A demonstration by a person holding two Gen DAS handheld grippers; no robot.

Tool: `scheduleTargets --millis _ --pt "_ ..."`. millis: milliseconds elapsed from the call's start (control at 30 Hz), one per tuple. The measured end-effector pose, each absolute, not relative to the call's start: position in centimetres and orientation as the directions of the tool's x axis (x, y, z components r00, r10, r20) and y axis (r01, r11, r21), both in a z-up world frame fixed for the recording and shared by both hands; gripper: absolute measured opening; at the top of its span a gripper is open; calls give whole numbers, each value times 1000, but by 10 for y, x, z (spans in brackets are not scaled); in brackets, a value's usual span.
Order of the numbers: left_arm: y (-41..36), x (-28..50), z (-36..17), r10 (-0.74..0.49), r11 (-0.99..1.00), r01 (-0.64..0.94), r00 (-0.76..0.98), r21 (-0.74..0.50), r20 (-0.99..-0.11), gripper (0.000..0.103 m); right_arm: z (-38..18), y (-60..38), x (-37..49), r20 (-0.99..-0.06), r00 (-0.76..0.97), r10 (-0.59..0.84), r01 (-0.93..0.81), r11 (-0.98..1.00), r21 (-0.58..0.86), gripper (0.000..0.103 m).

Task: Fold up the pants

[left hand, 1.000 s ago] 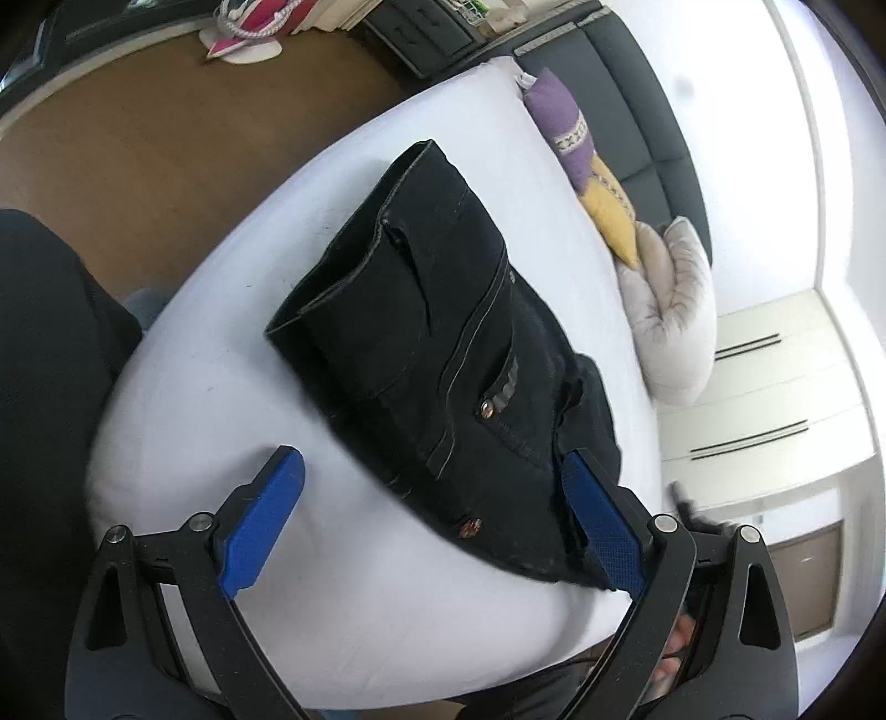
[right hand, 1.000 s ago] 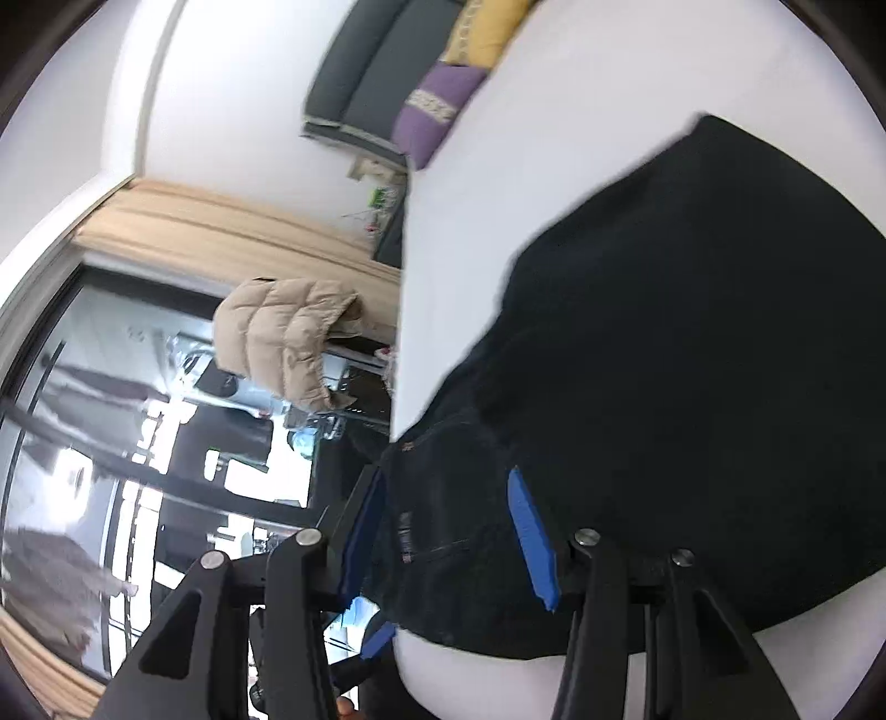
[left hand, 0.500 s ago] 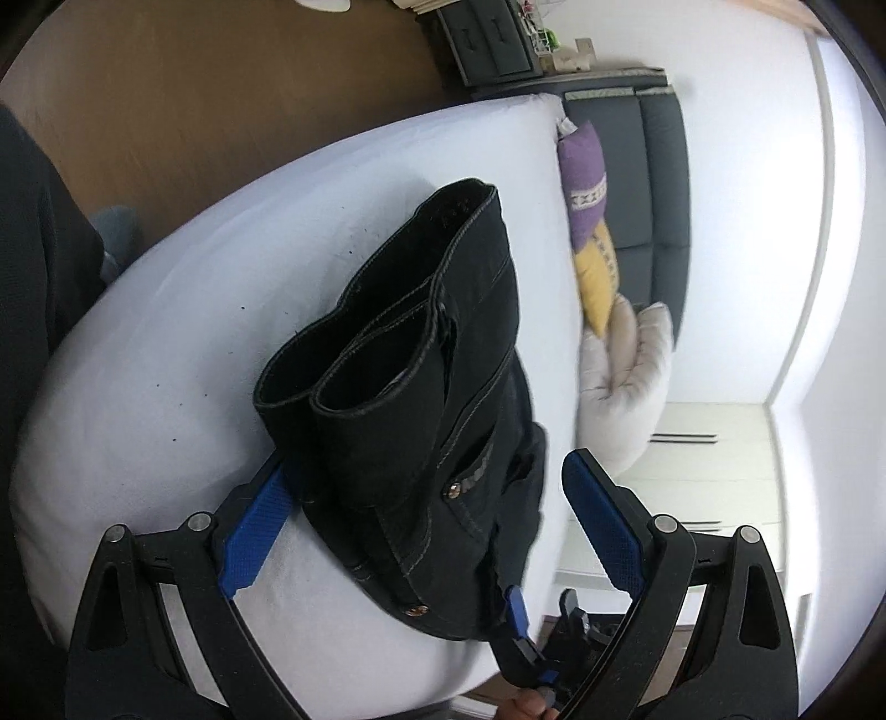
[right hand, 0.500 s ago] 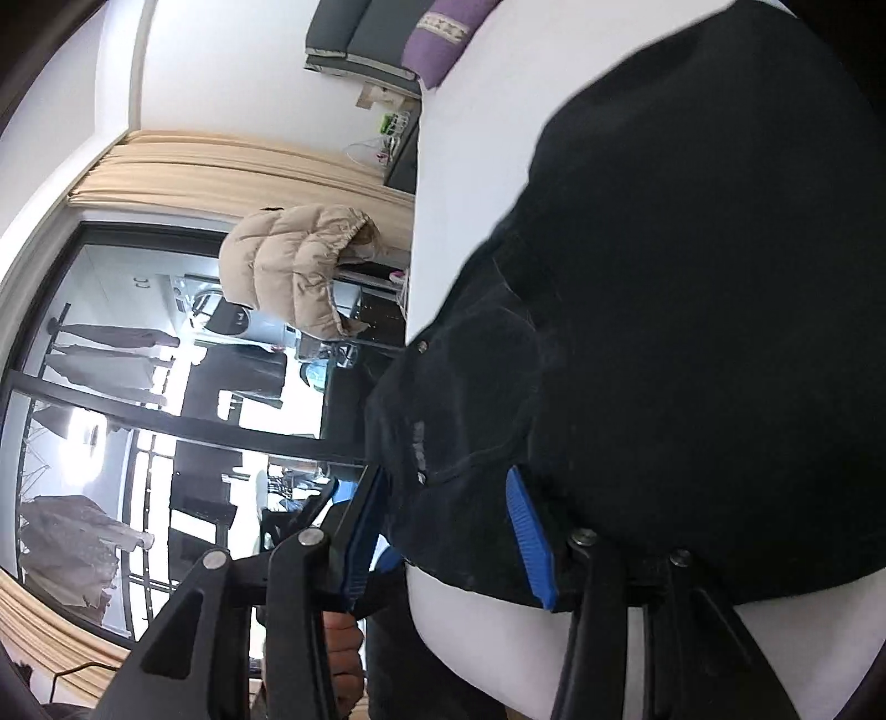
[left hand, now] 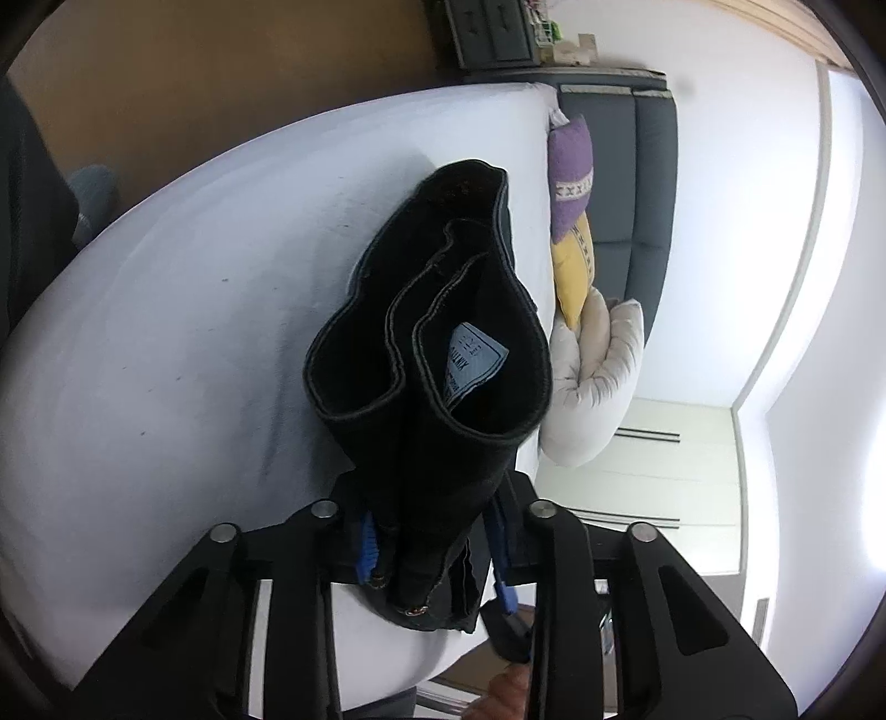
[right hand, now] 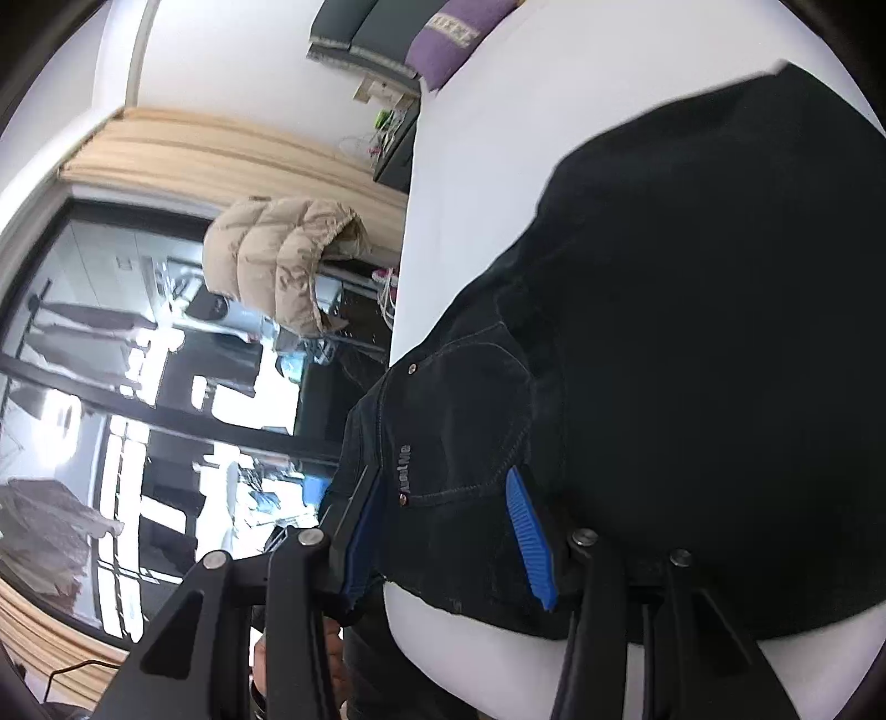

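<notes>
On a white bed (left hand: 166, 343), the left gripper (left hand: 434, 545) pinches a raised bundle of black pants (left hand: 437, 354), label (left hand: 473, 363) showing; the right gripper (right hand: 448, 531) clamps the pants' pocket edge beside the mattress rim.

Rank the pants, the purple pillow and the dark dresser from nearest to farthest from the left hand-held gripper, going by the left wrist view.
1. Pants: clamped in the left hand-held gripper, on the white bed.
2. Purple pillow: farther up on the right, at the bed's far edge against the grey headboard.
3. Dresser: farthest, at the top, on the floor beyond the bed.
</notes>
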State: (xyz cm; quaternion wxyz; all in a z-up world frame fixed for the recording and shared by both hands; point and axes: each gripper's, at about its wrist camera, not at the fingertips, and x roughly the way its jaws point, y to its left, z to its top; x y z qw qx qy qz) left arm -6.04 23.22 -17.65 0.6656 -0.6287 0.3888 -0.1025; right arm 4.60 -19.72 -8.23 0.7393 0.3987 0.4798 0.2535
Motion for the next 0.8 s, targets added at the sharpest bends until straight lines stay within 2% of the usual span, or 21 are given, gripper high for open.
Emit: scheduleTargets --millis 167,333,600,800 --pt "225 -56 -167 -612 266 -329 668 -906 -422 16 -84 -189 87 -553 354 754 -10 594 804 49" --pt "215 -48 -141 -587 384 -277 664 -881 -464 15 -108 -182 132 -637 249 730 26 652 757 49" --pt "179 -31 -92 -541 577 -159 661 -801 -521 15 -131 -168 145 -703 139 697 -18 712 702 0" --pt "152 -10 -57 -501 672 -107 663 -733 -556 15 -140 -174 150 -702 120 702 -18 708 706 0"
